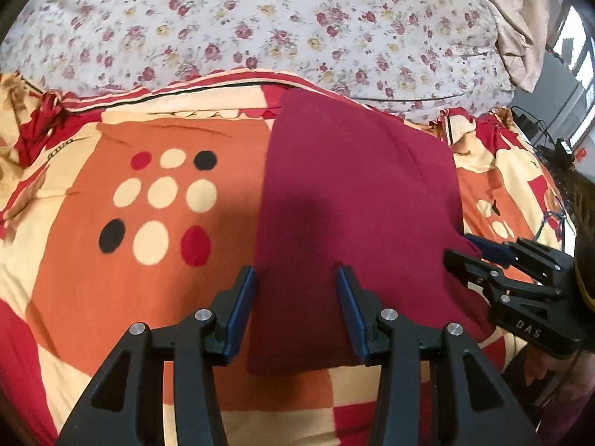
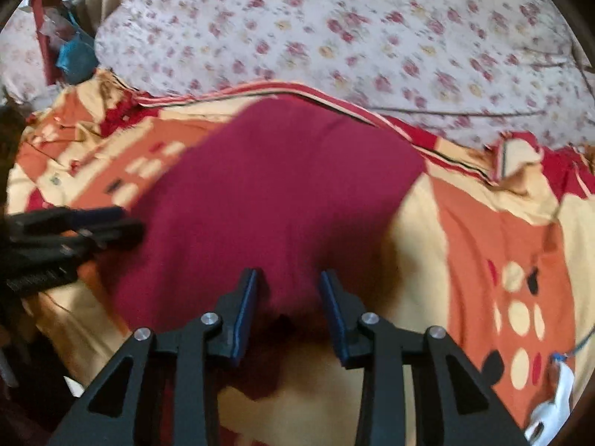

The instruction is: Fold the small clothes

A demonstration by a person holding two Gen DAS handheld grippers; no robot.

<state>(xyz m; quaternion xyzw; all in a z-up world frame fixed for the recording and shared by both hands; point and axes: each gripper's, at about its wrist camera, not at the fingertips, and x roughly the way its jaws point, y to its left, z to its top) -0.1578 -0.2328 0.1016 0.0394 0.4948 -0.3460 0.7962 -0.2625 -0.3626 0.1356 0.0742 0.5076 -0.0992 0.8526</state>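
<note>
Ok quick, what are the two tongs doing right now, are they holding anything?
Left tongs: open, holding nothing, over the near edge of the dark red cloth.
Right tongs: open, holding nothing, over the same cloth's near edge.

The garment (image 1: pixel 357 193) is matt maroon cloth, smooth, with a fine knit-like surface and no sheen. The blanket (image 1: pixel 93 141) beneath it is soft printed cloth, matt and slightly fuzzy, in orange, cream and red. The quilt (image 1: pixel 230 18) behind is thin floral cotton-like cloth, matt and lightly creased. The left claw (image 1: pixel 295 286) has black matt plastic arms, bright brushed-metal pins and dark blue matt pads (image 1: pixel 243 304). The right claw (image 2: pixel 288 290) is built of the same materials.
</note>
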